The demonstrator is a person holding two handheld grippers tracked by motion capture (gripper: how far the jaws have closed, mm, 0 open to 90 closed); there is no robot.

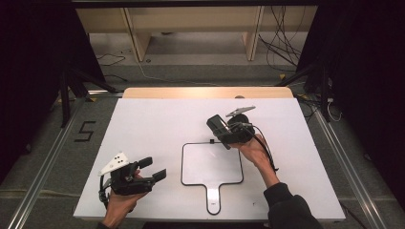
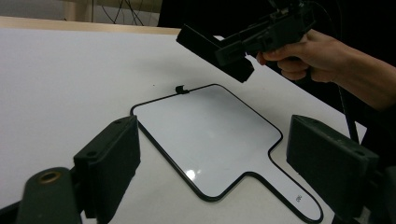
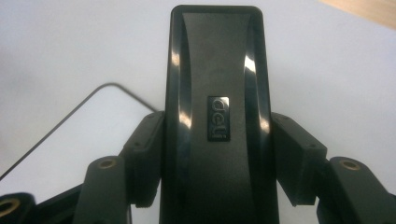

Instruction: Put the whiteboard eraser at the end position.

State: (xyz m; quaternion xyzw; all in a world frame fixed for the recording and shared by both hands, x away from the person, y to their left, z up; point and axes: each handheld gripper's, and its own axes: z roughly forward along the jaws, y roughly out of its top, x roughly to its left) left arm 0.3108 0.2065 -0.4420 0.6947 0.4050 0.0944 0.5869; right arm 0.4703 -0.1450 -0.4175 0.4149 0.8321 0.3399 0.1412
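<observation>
Above the far right corner of the whiteboard (image 1: 211, 163), the right gripper (image 1: 220, 129) hangs off the table (image 1: 153, 124), jaws clamped on a black eraser (image 3: 217, 116). In the right gripper view each jaw pad presses one long side of the eraser; glossy top face toward the camera, small embossed label near its middle, long axis running out past the jaw tips. In the left gripper view the eraser (image 2: 212, 51) is clear of the whiteboard (image 2: 205, 140), tilted, low end toward the board's far edge, not touching it

Whiteboard: small paddle shape, black rim, lying flat on the table, handle pointing at the person's side. Small black clip (image 2: 181, 89) on its far edge, just left of the eraser. Surface looks blank, one glare spot near the handle end

Left of the whiteboard, near its handle-side corner, the left gripper (image 1: 154, 169) is held in the person's left hand (image 1: 125, 200) just above the table. Jaws spread wide, nothing between them, pointing across toward the board. In the left gripper view the board sits between the two jaws, well beyond the tips

Right hand (image 1: 254, 150) wraps the right gripper's grip, just right of the board's far right corner, cable trailing back along the forearm
</observation>
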